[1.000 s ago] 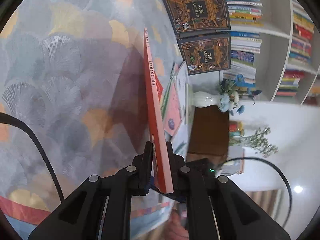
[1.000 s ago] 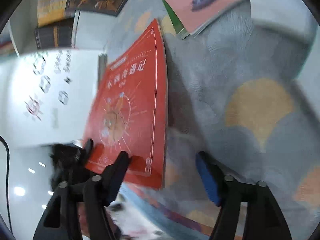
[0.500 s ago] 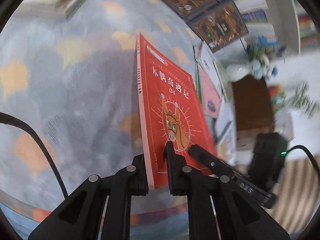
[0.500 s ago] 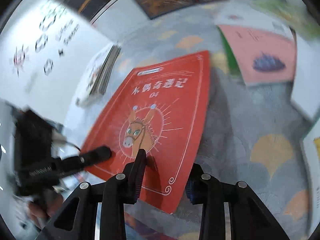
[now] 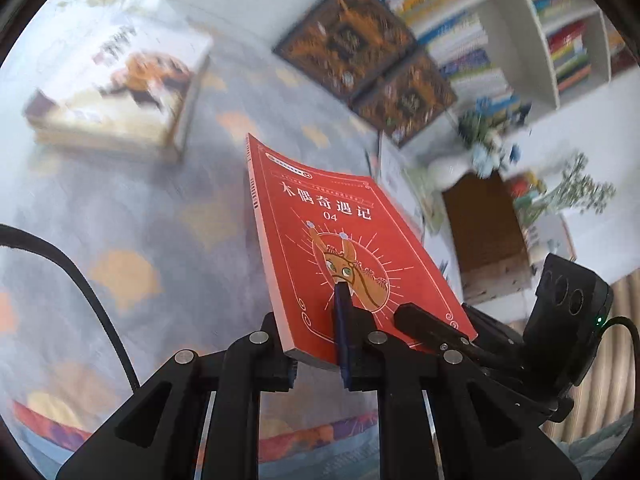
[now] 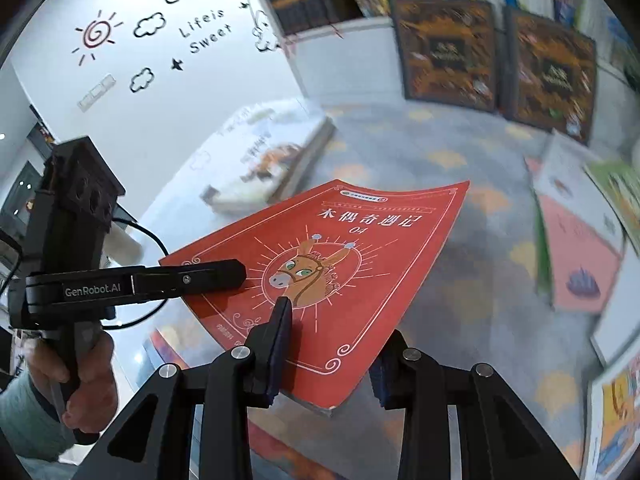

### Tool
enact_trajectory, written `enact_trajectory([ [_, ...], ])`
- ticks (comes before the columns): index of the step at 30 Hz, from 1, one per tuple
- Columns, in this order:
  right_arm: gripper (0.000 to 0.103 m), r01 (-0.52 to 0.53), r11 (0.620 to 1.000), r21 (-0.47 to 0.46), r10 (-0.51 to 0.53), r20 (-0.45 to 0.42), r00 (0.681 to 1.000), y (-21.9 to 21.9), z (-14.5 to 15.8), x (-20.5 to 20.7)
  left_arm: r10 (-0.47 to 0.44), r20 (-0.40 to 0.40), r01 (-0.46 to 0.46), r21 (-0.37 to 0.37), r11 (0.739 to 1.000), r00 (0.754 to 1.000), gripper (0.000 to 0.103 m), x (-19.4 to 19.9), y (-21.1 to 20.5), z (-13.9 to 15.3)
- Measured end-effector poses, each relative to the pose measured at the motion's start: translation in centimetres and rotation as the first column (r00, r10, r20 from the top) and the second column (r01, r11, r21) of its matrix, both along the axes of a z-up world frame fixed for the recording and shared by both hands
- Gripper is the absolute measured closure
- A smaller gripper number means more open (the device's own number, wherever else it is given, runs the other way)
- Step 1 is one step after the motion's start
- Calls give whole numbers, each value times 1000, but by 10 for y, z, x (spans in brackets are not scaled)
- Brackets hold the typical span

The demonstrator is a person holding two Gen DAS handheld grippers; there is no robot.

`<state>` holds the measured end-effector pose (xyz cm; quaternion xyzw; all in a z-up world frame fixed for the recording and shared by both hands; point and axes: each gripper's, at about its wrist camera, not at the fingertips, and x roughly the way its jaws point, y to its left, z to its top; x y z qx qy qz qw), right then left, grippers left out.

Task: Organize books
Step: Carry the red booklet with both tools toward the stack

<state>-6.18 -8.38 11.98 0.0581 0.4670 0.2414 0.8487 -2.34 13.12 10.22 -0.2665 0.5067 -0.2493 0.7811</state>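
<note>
A red book (image 5: 340, 232) with a donkey on its cover hangs above the patterned rug (image 5: 140, 220), cover up and sloping away. My left gripper (image 5: 312, 320) is shut on its near edge beside the spine, one blue pad (image 5: 342, 312) pressing the cover. In the right wrist view the same red book (image 6: 360, 248) sits between my right gripper (image 6: 332, 332) jaws, which are shut on its near corner: one finger lies on the cover, the other under the edge. The left gripper (image 6: 228, 274) clamps the book from the left, held by a person's hand (image 6: 80, 360). The right gripper's upper finger (image 5: 424, 320) rests on the cover.
A stack of pale books (image 5: 112, 92) lies on the rug at far left. Two dark ornate books (image 6: 444, 52) lean against a white bookshelf (image 5: 520, 20). Several loose picture books (image 6: 580, 256) lie at right. A vase of flowers (image 5: 452, 168) and a brown box (image 5: 484, 228) stand beyond.
The red book stood on edge on the rug; now it is lifted and rolled cover-up. The right gripper's wide jaws came in and shut on its corner. Both hands rose.
</note>
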Motion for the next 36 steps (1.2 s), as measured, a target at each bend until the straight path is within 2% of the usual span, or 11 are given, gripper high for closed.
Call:
enact_trajectory([
  [7, 70, -67, 997, 32, 65, 48, 997, 88, 11, 66, 122, 67, -123, -1, 992, 990, 90, 41, 83, 18],
  [12, 69, -109, 994, 14, 108, 61, 992, 141, 8, 102, 189, 69, -189, -12, 982, 980, 90, 69, 133, 5],
  [16, 69, -127, 992, 0, 127, 47, 991, 175, -1, 131, 210, 56, -210, -16, 978, 976, 90, 91, 157, -8],
  [25, 68, -97, 995, -2, 97, 0, 995, 198, -20, 183, 222, 32, -220, -43, 975, 975, 90, 138, 181, -33],
  [29, 68, -63, 998, 19, 64, -54, 997, 198, -33, 201, 219, 8, -218, -51, 975, 976, 90, 149, 185, -47],
  [32, 67, -36, 999, 26, 39, -105, 994, 195, -47, 209, 235, -24, -235, -7, 972, 972, 84, 151, 183, -56],
  [36, 65, -8, 999, 43, 19, -251, 968, 187, -76, 215, 302, -60, -297, 77, 952, 951, 76, 137, 190, -66],
])
